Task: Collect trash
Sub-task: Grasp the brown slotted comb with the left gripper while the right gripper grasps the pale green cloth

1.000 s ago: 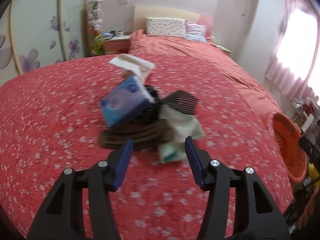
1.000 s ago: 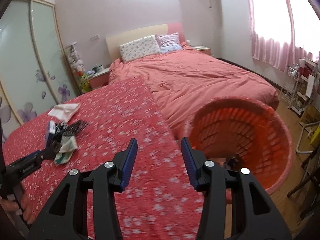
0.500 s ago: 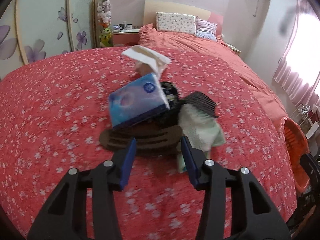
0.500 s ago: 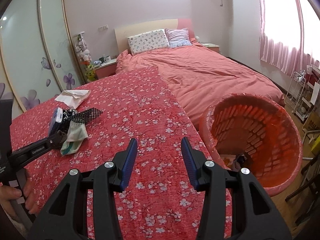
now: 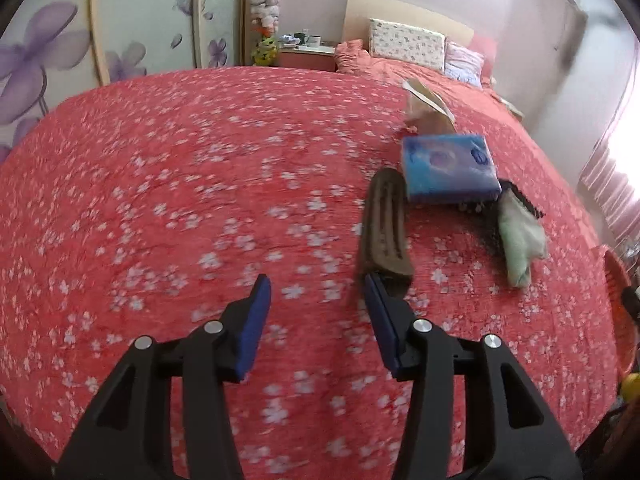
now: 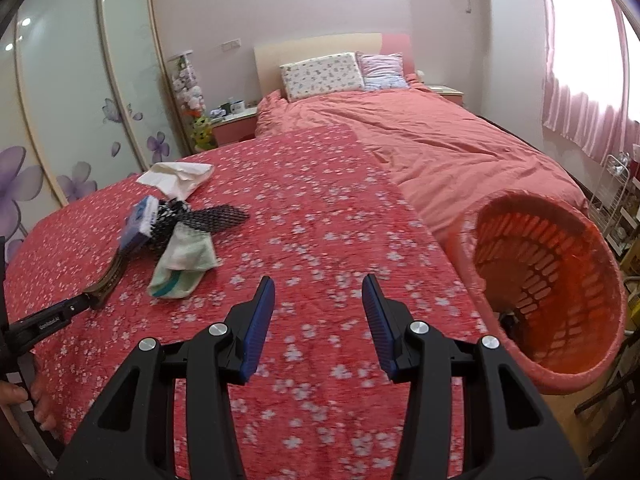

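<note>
Pink walls close the bedroom, with a frosted wardrobe painted in purple flowers at nine o'clock and a bright curtained window at two o'clock. Across the room runs the bed, its near half under a red blanket sprinkled with white blossoms, two pillows against the headboard at twelve o'clock, a nightstand beside them.

Trash lies in a loose heap on the blanket — a blue tissue pack resting on a black mesh piece, a pale green cloth at its near side, a crumpled white paper just beyond, and a brown ribbed strip stretching toward the camera.

From the left wrist, the left gripper hovers low over the blanket with its fingers opening and nothing between them; the strip's near end touches the outside of the right-hand finger. The right gripper holds its fingers apart over bare blanket, gripping nothing. An orange slatted basket stands tilted off the bed's edge at three o'clock.
</note>
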